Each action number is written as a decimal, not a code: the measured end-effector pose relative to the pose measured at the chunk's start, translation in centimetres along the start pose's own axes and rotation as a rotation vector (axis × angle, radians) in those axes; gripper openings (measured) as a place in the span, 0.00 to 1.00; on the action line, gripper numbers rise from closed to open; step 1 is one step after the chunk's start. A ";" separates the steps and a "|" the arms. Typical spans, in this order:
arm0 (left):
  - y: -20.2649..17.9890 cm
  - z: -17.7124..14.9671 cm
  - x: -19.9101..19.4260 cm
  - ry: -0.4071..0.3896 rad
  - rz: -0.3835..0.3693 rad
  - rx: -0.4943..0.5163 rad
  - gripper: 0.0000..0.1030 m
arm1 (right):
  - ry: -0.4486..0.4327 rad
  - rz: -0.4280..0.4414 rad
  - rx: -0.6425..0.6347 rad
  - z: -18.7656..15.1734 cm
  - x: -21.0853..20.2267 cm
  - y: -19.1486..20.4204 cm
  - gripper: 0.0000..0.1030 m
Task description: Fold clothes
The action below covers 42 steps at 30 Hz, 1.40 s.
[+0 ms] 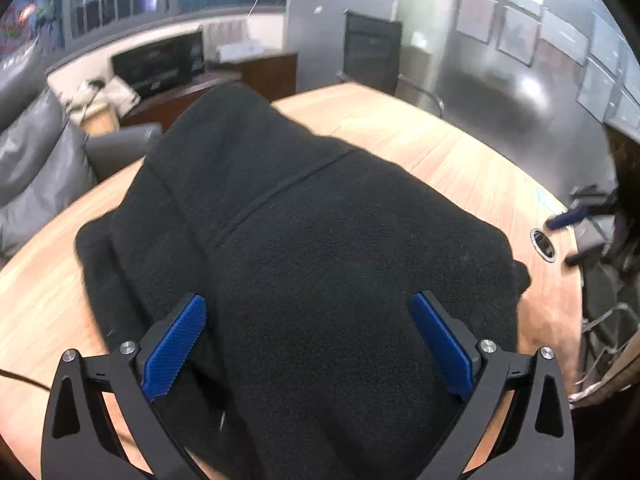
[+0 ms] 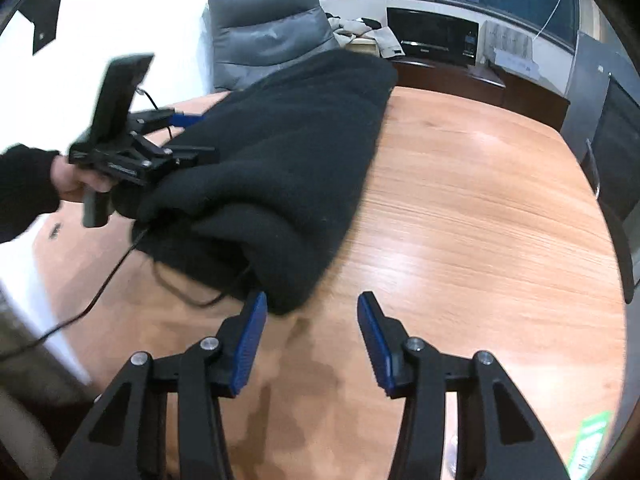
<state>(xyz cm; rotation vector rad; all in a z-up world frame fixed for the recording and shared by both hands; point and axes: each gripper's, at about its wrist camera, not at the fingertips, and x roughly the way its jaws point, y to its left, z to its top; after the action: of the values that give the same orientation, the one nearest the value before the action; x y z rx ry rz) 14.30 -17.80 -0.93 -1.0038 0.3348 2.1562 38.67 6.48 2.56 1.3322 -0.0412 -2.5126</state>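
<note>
A black fleece garment lies folded in a thick bundle on the wooden table. My left gripper is open, its blue pads spread wide just above the garment's near end. In the right wrist view the same garment lies left of centre, and the left gripper shows at its left edge, held by a hand. My right gripper is open and empty over bare table, its left pad beside the garment's near corner.
A black cable runs across the table under the garment's near edge. A grey leather chair stands behind the table. A round grommet hole is in the tabletop. A dark cabinet with a monitor stands at the back.
</note>
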 end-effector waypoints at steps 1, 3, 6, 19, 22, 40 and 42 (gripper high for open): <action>0.2 0.1 -0.7 0.014 0.009 -0.014 1.00 | 0.002 -0.012 0.010 0.1 -1.6 -0.7 0.49; 0.6 0.1 -2.5 0.037 0.040 -0.042 1.00 | 0.003 -0.070 0.049 0.6 -5.8 -3.0 0.49; 2.7 -1.5 -7.6 0.052 0.173 -0.135 1.00 | 0.031 -0.174 0.088 0.6 -11.7 -6.7 0.53; 8.1 -6.3 -24.7 0.009 0.478 -0.579 1.00 | 0.021 -0.602 0.151 -0.3 -27.6 -20.2 0.56; 7.6 -4.7 -21.9 -0.010 0.386 -0.617 1.00 | -0.059 -0.622 0.188 1.0 -28.7 -23.4 0.62; 7.5 -3.3 0.7 0.233 -0.011 -0.872 1.00 | 0.083 0.448 0.187 7.7 2.7 -12.0 0.82; 8.1 -4.7 0.9 0.241 -0.074 -0.937 1.00 | 0.123 0.499 0.179 8.0 5.1 -11.3 0.82</action>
<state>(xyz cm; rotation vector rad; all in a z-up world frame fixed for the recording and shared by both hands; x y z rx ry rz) 10.87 -25.39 -5.21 -1.7407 -0.6697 2.1179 26.69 14.97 1.23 1.3388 -0.5159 -2.0406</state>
